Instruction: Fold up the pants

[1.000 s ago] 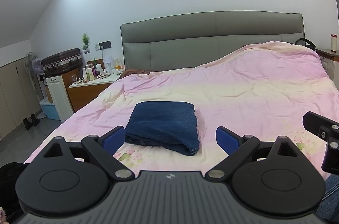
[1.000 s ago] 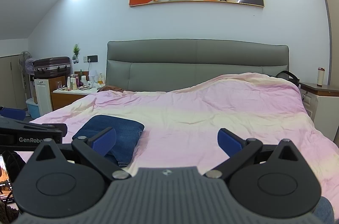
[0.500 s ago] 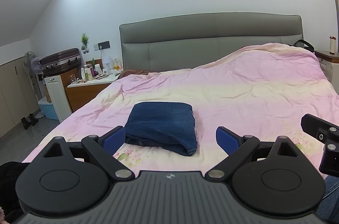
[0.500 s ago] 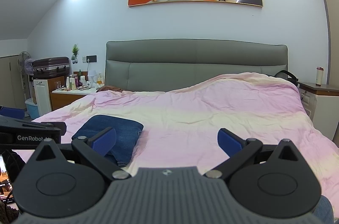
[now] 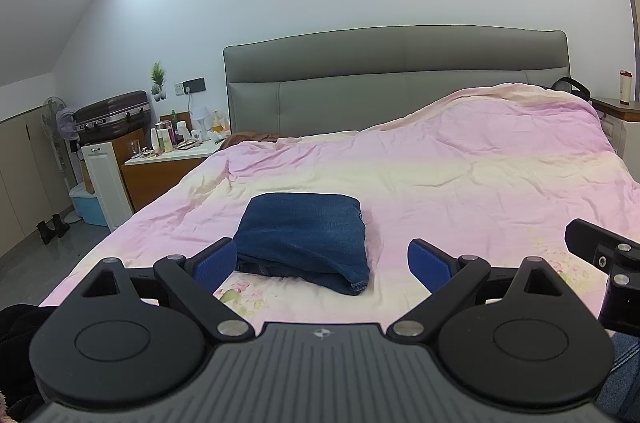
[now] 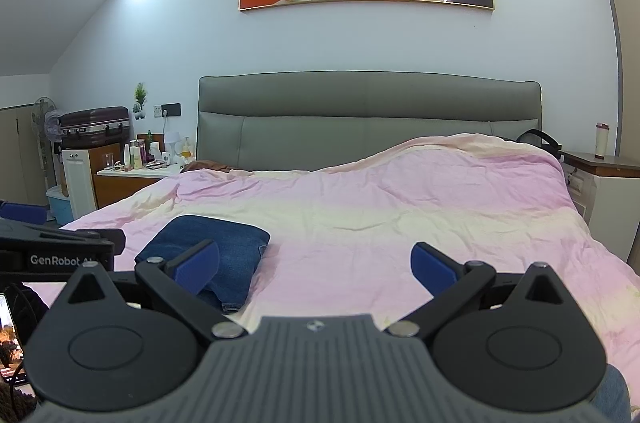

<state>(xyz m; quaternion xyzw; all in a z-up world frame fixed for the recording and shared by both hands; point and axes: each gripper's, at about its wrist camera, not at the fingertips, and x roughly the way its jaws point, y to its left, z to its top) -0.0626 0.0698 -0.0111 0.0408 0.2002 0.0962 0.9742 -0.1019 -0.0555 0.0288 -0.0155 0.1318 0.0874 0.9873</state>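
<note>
Dark blue jeans [image 5: 306, 235] lie folded in a compact rectangle on the pink bed cover [image 5: 460, 183]; they also show in the right wrist view [image 6: 216, 251]. My left gripper [image 5: 322, 265] is open and empty, held back from the near edge of the jeans. My right gripper [image 6: 316, 269] is open and empty, to the right of the jeans and above the bed. Part of the right gripper [image 5: 608, 263] shows at the right edge of the left wrist view. The left gripper's body [image 6: 60, 255] shows at the left of the right wrist view.
A grey headboard [image 5: 396, 83] stands at the far end of the bed. A nightstand with bottles [image 5: 168, 151] and a suitcase [image 5: 112, 113] are at the left. Another nightstand with a cup [image 6: 604, 159] is at the right. A phone screen [image 6: 10, 335] is at the lower left.
Both grippers have drifted slightly back from the bed and stay open. The folded jeans have not moved.
</note>
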